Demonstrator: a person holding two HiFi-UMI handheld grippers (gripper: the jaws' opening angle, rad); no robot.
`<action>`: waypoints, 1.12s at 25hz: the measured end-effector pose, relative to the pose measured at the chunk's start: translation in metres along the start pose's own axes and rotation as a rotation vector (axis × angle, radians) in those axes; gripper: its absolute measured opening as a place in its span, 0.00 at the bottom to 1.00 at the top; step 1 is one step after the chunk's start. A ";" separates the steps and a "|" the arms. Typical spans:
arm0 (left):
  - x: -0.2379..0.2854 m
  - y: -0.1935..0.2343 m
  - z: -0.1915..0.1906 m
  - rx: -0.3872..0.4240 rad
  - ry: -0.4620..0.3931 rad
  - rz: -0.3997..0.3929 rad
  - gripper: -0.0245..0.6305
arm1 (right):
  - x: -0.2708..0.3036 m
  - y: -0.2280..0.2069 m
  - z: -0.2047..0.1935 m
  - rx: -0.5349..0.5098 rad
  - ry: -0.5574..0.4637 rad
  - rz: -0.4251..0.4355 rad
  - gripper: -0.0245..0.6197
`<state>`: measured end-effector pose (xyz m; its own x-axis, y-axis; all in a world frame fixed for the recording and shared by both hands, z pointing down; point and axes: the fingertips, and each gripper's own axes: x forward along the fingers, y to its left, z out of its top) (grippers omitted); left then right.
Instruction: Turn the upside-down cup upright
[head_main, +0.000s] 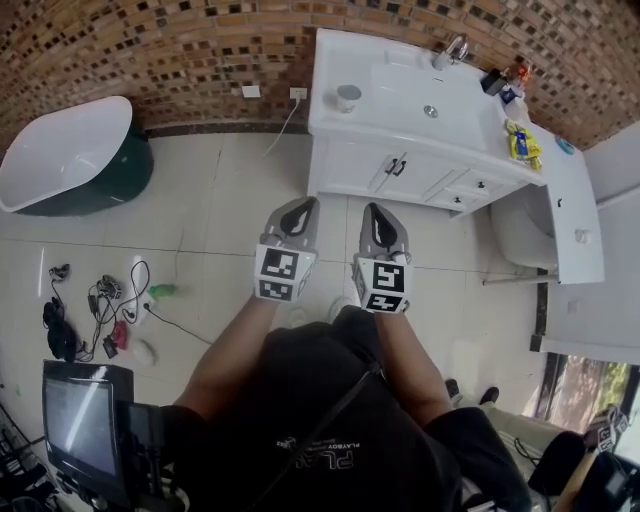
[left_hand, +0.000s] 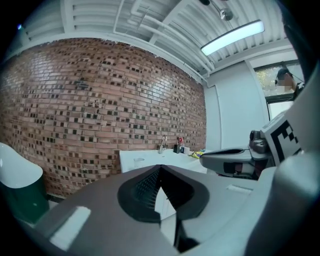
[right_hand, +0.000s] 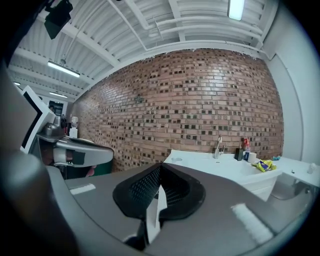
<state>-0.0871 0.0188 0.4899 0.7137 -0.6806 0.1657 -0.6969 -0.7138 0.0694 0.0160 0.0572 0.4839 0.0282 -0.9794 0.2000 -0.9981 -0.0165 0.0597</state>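
While cup (head_main: 348, 97) clearest in head view, L gripper (left_hand: 160, 168) & R gripper (right_hand: 160, 167) jaws clenched, empty.

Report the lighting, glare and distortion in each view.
Head view: even, soft light; the fisheye bows the vanity edges. Left gripper view: the ceiling light blows out, with dark vignette at the corners. Right gripper view: the brick wall curves, and the corners are black too.
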 end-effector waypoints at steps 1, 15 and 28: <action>-0.001 -0.004 0.000 0.004 -0.002 -0.003 0.04 | -0.002 -0.001 -0.001 0.007 -0.002 0.000 0.06; 0.004 -0.042 0.004 -0.020 0.021 0.050 0.04 | -0.028 -0.031 -0.002 0.017 0.008 0.041 0.06; 0.006 -0.051 0.002 -0.030 0.042 0.141 0.03 | -0.039 -0.048 -0.006 0.004 0.012 0.061 0.06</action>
<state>-0.0472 0.0511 0.4853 0.6052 -0.7660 0.2166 -0.7924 -0.6058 0.0715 0.0629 0.0977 0.4792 -0.0326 -0.9762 0.2145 -0.9981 0.0429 0.0432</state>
